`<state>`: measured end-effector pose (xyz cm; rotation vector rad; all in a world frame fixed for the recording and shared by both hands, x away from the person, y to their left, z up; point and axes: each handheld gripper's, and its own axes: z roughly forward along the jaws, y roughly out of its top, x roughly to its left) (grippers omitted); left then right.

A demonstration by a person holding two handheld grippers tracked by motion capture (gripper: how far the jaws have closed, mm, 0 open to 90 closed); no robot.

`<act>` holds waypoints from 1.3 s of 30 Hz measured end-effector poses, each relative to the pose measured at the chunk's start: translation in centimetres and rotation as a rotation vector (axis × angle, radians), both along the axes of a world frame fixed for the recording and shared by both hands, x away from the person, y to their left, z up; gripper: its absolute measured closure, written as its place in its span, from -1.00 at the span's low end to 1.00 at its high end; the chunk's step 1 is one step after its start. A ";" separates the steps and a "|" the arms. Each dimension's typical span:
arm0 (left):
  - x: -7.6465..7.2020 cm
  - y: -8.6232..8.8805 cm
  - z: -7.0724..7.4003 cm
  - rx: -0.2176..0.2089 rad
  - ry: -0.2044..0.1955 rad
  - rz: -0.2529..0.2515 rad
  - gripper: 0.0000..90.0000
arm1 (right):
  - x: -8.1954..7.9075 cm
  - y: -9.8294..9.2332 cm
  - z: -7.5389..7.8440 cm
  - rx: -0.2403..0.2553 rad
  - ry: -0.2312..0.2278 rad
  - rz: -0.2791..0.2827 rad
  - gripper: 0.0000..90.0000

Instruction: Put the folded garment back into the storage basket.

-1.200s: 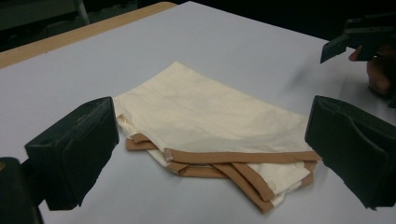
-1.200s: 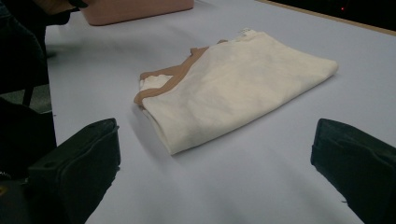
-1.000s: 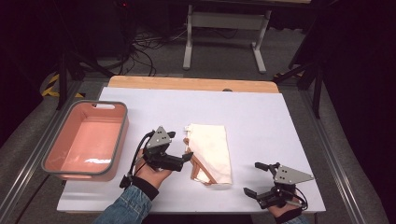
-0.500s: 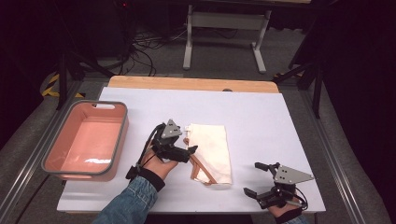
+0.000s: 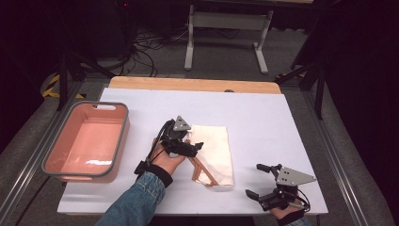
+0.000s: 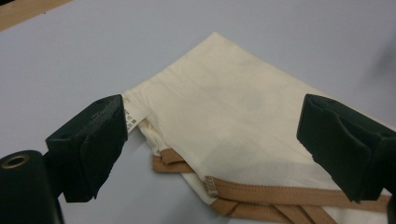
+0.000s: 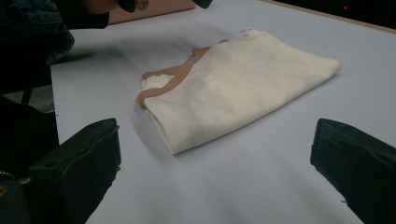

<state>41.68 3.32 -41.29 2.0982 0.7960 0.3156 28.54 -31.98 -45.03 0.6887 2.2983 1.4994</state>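
Note:
A folded cream cloth (image 5: 215, 149) with tan straps (image 5: 202, 167) lies at the middle of the white table (image 5: 263, 113). My left gripper (image 5: 194, 141) hovers at the cloth's left edge and points right. In the left gripper view the cloth (image 6: 233, 107) and its tan straps (image 6: 275, 193) lie between the wide-open jaws of that gripper (image 6: 212, 135), untouched; these jaws have just been closing a little. My right gripper (image 5: 254, 180) rests open near the table's front right corner. In the right gripper view this gripper (image 7: 215, 158) faces the cloth (image 7: 243, 79) from a distance.
A pink basin (image 5: 47, 162) with a grey rim stands at the table's left side. A wooden strip (image 5: 188, 84) runs along the far edge. Metal rails flank the table, and a stand and cables sit on the floor beyond.
My left gripper has moved right and a little away from the person, from beside the cloth to over its left edge. The right gripper has stayed put.

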 end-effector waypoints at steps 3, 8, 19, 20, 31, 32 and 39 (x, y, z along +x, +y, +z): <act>0.4 -0.2 -0.2 0.007 0.014 0.007 -0.77 | 0.0 0.0 0.0 0.000 0.001 0.001 -0.95; 1.0 -0.5 -0.7 0.017 0.028 0.009 -0.77 | 0.0 0.0 0.0 0.001 0.004 0.002 -0.95; 2.7 -1.2 -2.3 0.071 0.125 0.060 -0.71 | 0.0 -0.1 0.0 0.008 0.009 0.014 -0.95; 2.9 -1.2 -2.4 0.078 0.129 0.065 -0.71 | 0.1 0.0 0.0 0.008 0.010 0.014 -0.95; 4.2 -1.6 -3.3 0.146 0.221 0.084 -0.59 | 0.0 -0.1 0.0 0.013 0.012 0.020 -0.95; 4.2 -1.8 -3.3 0.158 0.220 0.085 -0.59 | 0.0 -0.1 0.0 0.013 0.012 0.020 -0.95; 4.3 -2.1 -3.4 0.184 0.240 0.095 -0.51 | 0.0 -0.1 0.0 0.012 0.013 0.021 -0.95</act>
